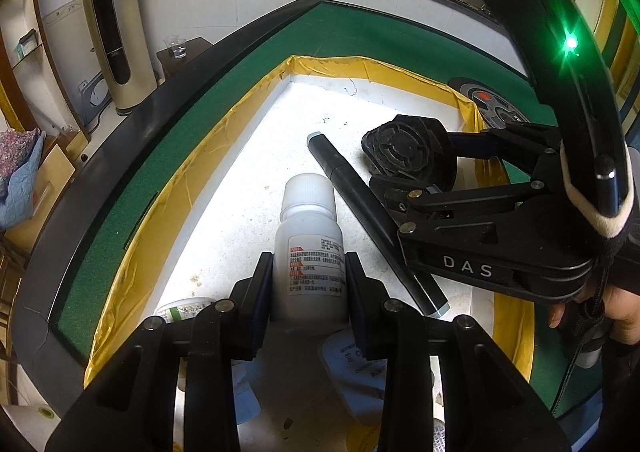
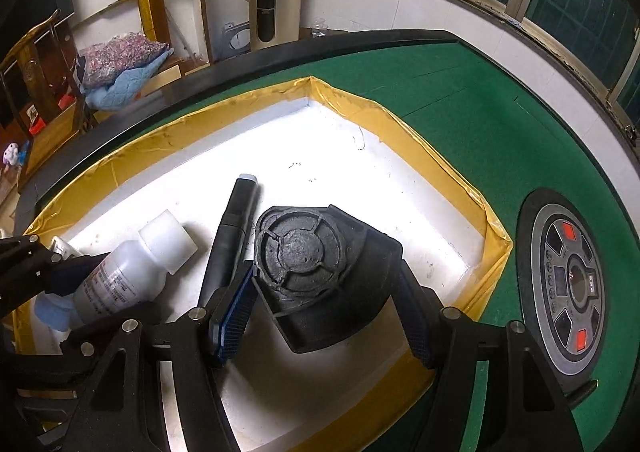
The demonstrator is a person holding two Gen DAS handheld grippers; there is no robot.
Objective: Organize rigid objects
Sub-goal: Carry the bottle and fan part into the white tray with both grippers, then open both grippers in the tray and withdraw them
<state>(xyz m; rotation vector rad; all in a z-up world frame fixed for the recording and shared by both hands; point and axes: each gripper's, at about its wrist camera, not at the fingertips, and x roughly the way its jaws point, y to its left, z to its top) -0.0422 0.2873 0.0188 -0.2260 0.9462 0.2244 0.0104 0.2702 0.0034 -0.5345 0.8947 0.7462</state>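
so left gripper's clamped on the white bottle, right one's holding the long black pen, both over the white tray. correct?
Not quite. The right gripper holds the black ribbed part, not the long black pen, which lies loose on the white tray between the two; the right wrist view shows it. The left gripper is indeed clamped on the white bottle.

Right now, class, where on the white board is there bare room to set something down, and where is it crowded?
Bare: the far white board between the yellow tape border and the black pen. Crowded: the near part, with white bottle, pen and black ribbed part side by side.
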